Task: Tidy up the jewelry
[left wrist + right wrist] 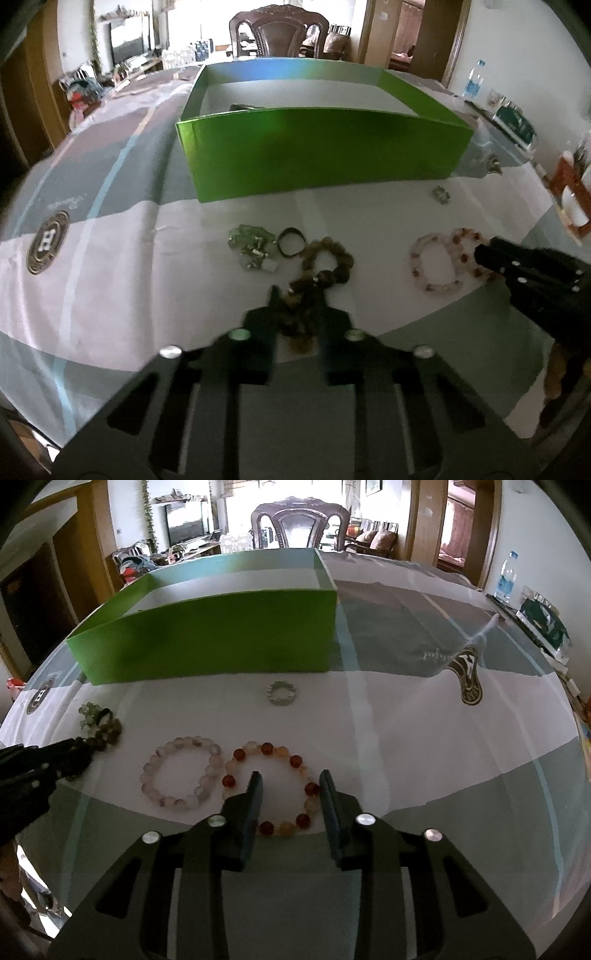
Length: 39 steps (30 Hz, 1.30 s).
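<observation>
A brown bead bracelet point(327, 254) lies on the white cloth, and my left gripper point(297, 299) is shut on its near end, with beads filling the gap between the fingers. My right gripper point(290, 781) stands open astride the right arc of a red-and-orange bead bracelet point(266, 748): one finger is inside the ring, the other outside. Just left of it lies a pale pink bead bracelet point(184, 740). Behind them stands the open green box point(325, 155), with a dark item half hidden inside.
A small silver ring point(281, 693) lies in front of the box. A green crystal piece point(251, 240) and a black band point(279, 243) sit left of the brown beads. A dark chair point(279, 31) stands behind the table, and a bottle point(474, 79) and clutter at its right edge.
</observation>
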{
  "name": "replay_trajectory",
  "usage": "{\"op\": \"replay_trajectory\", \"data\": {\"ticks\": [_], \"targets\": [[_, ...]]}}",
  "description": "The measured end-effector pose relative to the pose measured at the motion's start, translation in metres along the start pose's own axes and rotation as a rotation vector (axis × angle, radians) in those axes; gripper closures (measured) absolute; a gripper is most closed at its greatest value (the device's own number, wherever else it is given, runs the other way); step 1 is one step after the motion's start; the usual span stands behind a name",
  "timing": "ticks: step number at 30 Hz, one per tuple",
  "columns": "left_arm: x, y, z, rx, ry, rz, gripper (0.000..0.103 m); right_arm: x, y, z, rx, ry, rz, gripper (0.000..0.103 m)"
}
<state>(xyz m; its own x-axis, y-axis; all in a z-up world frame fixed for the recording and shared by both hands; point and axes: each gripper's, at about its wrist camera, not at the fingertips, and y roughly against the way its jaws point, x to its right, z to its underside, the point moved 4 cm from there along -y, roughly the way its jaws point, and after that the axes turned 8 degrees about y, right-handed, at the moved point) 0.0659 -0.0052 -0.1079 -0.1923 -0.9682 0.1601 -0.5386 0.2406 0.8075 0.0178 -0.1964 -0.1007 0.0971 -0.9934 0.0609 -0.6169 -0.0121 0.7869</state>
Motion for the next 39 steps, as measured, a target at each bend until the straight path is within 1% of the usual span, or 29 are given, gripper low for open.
{"op": "replay_trajectory", "data": {"ticks": [1, 2, 5, 9, 14, 18, 22, 26, 28, 31, 34, 36, 39], "targets": [[-0.001, 0.001, 0.0, 0.002, 0.0, 0.0, 0.091, -0.001, 0.0, 0.0, -0.001, -0.001, -0.01, 0.095], [-0.001, 0.002, -0.001, 0.005, -0.001, -0.001, 0.092, -0.002, 0.001, 0.0, -0.001, -0.004, -0.021, 0.095], [-0.001, 0.01, -0.003, 0.024, -0.001, 0.001, 0.092, -0.002, 0.006, -0.004, 0.014, -0.004, -0.016, 0.095], [0.001, 0.027, -0.016, 0.063, -0.004, 0.012, 0.092, -0.001, 0.023, -0.02, 0.069, 0.008, -0.004, 0.095], [0.005, 0.05, -0.04, 0.116, -0.017, 0.028, 0.092, -0.004, 0.049, -0.05, 0.153, 0.041, 0.003, 0.095], [0.008, 0.067, -0.066, 0.171, -0.03, 0.026, 0.092, -0.007, 0.066, -0.078, 0.225, 0.072, 0.009, 0.095], [0.005, 0.075, -0.099, 0.212, -0.02, 0.024, 0.092, -0.01, 0.077, -0.113, 0.294, 0.089, 0.001, 0.095], [0.004, 0.063, -0.136, 0.219, -0.008, 0.004, 0.092, -0.013, 0.072, -0.149, 0.335, 0.098, -0.011, 0.095], [0.002, 0.053, -0.147, 0.209, 0.002, -0.003, 0.092, -0.014, 0.063, -0.162, 0.334, 0.098, -0.007, 0.095], [-0.003, 0.029, -0.162, 0.178, 0.027, -0.015, 0.092, -0.018, 0.033, -0.179, 0.283, 0.089, -0.02, 0.095], [-0.007, 0.012, -0.169, 0.154, 0.044, -0.022, 0.092, -0.021, 0.009, -0.181, 0.233, 0.081, -0.024, 0.095], [-0.01, 0.005, -0.17, 0.151, 0.05, -0.028, 0.092, -0.023, -0.007, -0.181, 0.205, 0.073, -0.031, 0.095], [-0.013, -0.001, -0.17, 0.153, 0.059, -0.04, 0.09, -0.025, -0.018, -0.176, 0.174, 0.075, -0.042, 0.095]]}}
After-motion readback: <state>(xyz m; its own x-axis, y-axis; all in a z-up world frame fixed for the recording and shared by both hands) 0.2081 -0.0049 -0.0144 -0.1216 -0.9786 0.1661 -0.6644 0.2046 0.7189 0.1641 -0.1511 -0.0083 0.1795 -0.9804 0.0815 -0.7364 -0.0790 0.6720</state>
